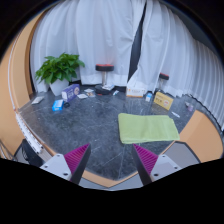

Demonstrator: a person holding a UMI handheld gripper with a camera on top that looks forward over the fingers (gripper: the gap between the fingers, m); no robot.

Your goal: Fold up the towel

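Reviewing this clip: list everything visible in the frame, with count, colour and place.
Towel: one, light green, flat on the table beyond the fingers.
Table: one, dark speckled top with a wooden edge.
Potted plant: one, green, at the table's far side.
Small boxes and items: several, mixed colours, beside the plant; too small to identify.
Yellow item: one, beyond the towel.
Curtains: white, behind the table.
Gripper: one, pink-purple pads, fingers open, holding nothing, short of the towel.

Towel [147,127] on table [80,125], ahead-right of tool [111,158]; plant [58,68] far left.
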